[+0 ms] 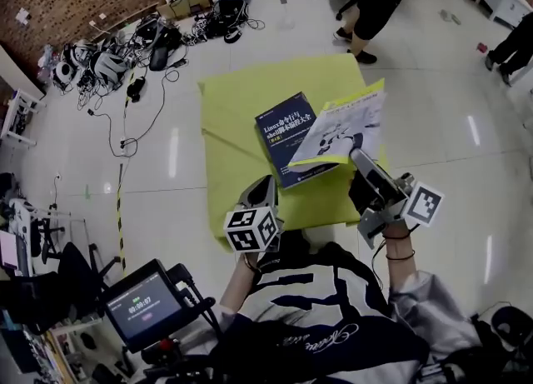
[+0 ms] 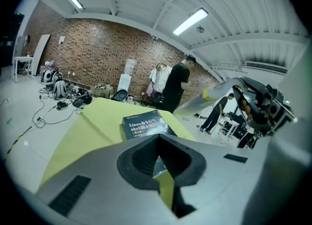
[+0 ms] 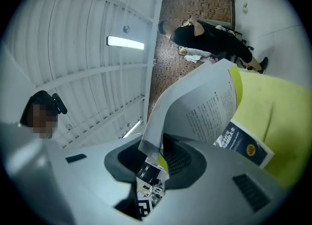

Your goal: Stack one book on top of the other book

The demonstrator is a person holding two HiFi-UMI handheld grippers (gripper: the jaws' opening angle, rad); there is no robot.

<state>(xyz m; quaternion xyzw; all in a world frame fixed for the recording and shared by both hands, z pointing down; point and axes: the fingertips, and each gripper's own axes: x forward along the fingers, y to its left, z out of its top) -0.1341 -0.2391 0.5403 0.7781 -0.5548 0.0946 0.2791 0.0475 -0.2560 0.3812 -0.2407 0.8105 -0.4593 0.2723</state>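
Yellow-edged book [image 1: 340, 131] in right gripper [image 1: 358, 159]

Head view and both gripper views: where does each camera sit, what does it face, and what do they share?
Head view: on the person's head, steeply down at yellow table, dark book, lifted book; left gripper, right gripper, torso show.
Left gripper view: on that gripper, facing the dark book; its fingers show.
Right gripper view: on that gripper, tilted toward the ceiling; its fingers clamp the lifted book.
Shared: dark book, in all three.

Two books [image 1: 286, 137] [image 1: 341, 132], two hand-held grippers [image 1: 260, 187] [image 1: 360, 157], one yellow-green table [image 1: 237, 99]
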